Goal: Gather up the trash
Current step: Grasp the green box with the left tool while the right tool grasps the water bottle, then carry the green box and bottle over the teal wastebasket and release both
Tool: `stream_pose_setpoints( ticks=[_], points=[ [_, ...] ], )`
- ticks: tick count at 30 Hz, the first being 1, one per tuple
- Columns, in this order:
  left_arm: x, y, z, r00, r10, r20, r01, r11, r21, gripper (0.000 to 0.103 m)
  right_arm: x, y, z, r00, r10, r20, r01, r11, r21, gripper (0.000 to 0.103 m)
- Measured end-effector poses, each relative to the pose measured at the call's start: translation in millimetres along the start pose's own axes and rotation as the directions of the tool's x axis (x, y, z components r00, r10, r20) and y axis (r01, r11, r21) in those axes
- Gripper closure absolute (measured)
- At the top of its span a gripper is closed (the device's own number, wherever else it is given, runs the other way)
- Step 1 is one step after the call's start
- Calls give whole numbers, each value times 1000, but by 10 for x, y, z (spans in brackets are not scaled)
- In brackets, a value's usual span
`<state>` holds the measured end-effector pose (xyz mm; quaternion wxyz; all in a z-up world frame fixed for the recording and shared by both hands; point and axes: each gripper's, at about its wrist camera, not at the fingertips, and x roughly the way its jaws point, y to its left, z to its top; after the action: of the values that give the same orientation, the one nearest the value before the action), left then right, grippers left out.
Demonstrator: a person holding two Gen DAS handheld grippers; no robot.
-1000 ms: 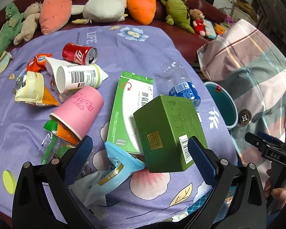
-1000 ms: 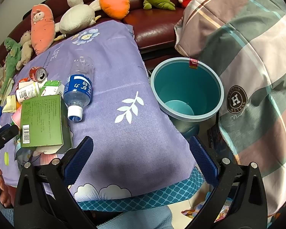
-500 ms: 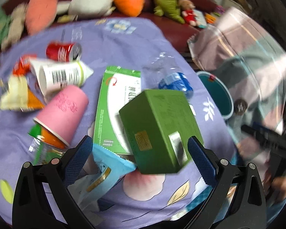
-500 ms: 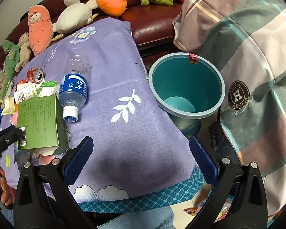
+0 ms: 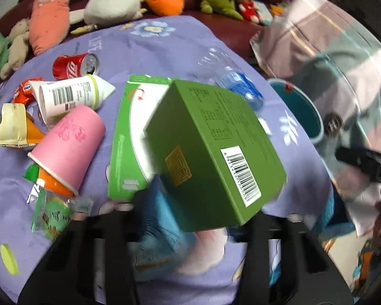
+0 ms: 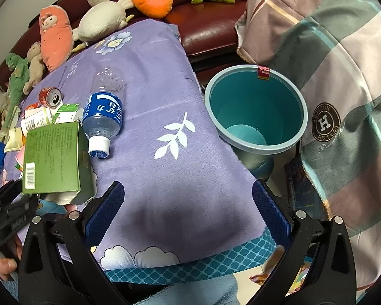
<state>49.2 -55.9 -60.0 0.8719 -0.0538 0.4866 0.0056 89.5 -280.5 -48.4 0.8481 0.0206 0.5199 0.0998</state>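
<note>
Green box (image 5: 210, 150) sits tilted between the left tool's (image 5: 198, 218) closing fingers, barcode end nearest; right tool (image 6: 188, 213) gapes wide.

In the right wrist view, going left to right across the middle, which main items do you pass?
green box → water bottle → white leaf print → teal bin → plaid blanket.

place: home living room — leather sofa (image 6: 205, 23) | plush toys (image 6: 101, 17)
</note>
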Motion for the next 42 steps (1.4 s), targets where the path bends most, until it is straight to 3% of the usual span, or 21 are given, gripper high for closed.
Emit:
stream_pose_setpoints(
  ticks=[2, 9, 16, 21, 29, 30, 32, 37, 42],
  points=[
    [22, 88, 24, 1000, -26, 1, 26, 999, -41, 95, 30, 3, 19, 1000, 9, -12, -9, 1000, 3, 6],
    [-238, 441, 301, 995, -1, 96, 12, 994, -113, 99, 177, 67, 222, 997, 54, -52, -54, 999, 6, 6],
    [-332, 818, 663, 989, 3, 151, 26, 982, -185, 99, 330, 270, 657, 991, 116, -72, -116, 993, 5, 6],
    [-323, 1028, 812, 987, -1, 163, 36, 976, -213, 99, 555, 547, 977, 978, 173, -116, -177, 984, -32, 16],
    [-219, 1188, 880, 990, -6, 137, 36, 976, -215, 98, 1092, 972, 1279, 956, 201, -212, -226, 969, -103, 16],
    [-204, 1198, 888, 991, -5, 133, 34, 976, -216, 98, 1141, 991, 1276, 953, 205, -221, -232, 967, -104, 19],
    [-174, 1200, 923, 992, -1, 123, 28, 976, -215, 98, 1254, 1019, 1253, 943, 224, -247, -257, 961, -107, 41],
    [-105, 1067, 1037, 995, -13, 103, 32, 982, -187, 98, 1133, 869, 1237, 934, 288, -210, -310, 948, -79, 41],
    [22, 601, 1243, 995, -61, 83, 69, 993, -94, 98, 822, 260, 1358, 949, 298, -100, -297, 955, 27, 41]
  ],
)
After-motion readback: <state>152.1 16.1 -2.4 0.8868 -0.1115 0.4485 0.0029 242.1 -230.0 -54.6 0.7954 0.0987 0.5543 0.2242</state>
